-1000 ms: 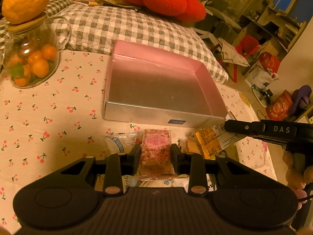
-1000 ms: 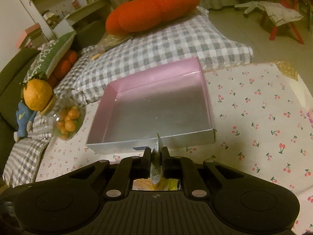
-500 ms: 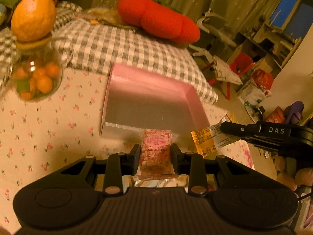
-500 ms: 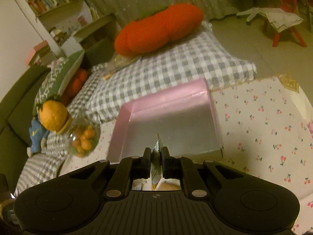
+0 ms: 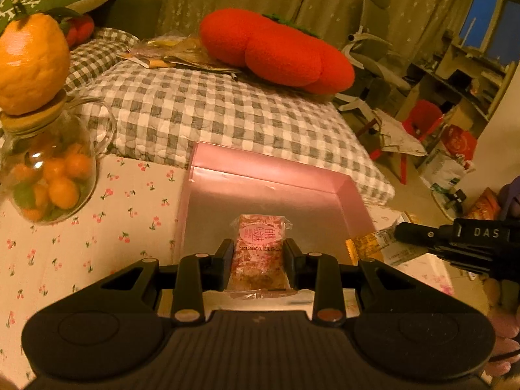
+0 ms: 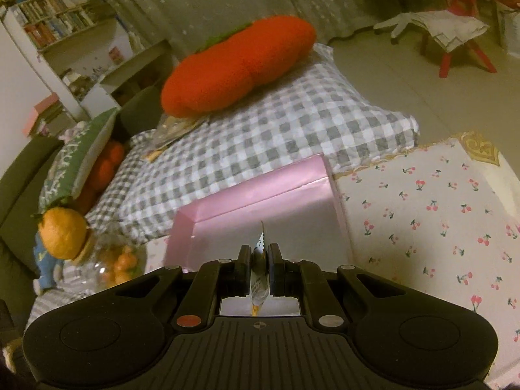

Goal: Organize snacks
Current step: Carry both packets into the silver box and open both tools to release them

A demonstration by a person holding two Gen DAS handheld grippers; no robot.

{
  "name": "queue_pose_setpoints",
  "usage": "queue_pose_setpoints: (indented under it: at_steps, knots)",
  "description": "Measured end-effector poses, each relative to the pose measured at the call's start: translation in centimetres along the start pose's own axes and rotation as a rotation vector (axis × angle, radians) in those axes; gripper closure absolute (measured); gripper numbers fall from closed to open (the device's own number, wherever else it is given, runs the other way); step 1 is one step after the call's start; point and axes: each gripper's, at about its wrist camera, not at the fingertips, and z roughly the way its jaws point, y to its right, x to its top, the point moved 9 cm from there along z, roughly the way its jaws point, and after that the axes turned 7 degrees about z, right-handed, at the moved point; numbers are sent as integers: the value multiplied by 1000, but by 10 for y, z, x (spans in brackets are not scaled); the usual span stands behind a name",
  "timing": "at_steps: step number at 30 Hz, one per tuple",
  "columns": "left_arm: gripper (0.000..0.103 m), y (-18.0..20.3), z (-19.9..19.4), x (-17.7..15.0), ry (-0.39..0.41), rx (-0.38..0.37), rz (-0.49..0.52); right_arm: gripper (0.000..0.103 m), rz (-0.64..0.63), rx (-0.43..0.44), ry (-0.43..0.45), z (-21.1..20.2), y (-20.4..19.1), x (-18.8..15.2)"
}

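Two hand-held grippers pinch snacks: left hand-held gripper [image 5: 258,255] a pink packet [image 5: 258,250], right hand-held gripper [image 6: 259,268] a thin sachet [image 6: 259,273] (edge-on); released early, either could miss the pink tray [image 5: 276,175].

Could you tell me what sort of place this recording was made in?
Most likely a lived-in home living room: a checked quilt with a red plush cushion lies beside the cherry-print tablecloth, and a bookshelf stands behind.

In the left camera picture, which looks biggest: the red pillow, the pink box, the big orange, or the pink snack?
1. pink box, though it's nearer
2. red pillow
3. big orange, close to the camera
4. pink snack
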Motion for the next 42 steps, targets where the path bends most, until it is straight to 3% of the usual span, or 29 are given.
queue_pose_setpoints:
  at_steps: [14,28,32,35,38,40,42]
  knots:
    - [73,-9,45,-4,-31,87,79,93,-37,-108,-44,56,16,-4]
    - [73,-17,63,-6,-59,157,120,92,-109,-177,-35,71,17,-2]
    - [73,-18,66,-5,-73,174,135,87,-133,-195,-29,71,14,-1]
    - [66,-14,63,-4,-72,169,156,86,-137,-212,-25,70,14,0]
    - [51,-10,61,-5,-71,171,196,81,-135,-223,-29,68,16,0]
    - [34,-9,59,-5,-70,172,206,70,-129,-221,-24,64,17,0]
    - [31,-8,56,-6,-67,168,209,44,-116,-225,-15,60,18,1]
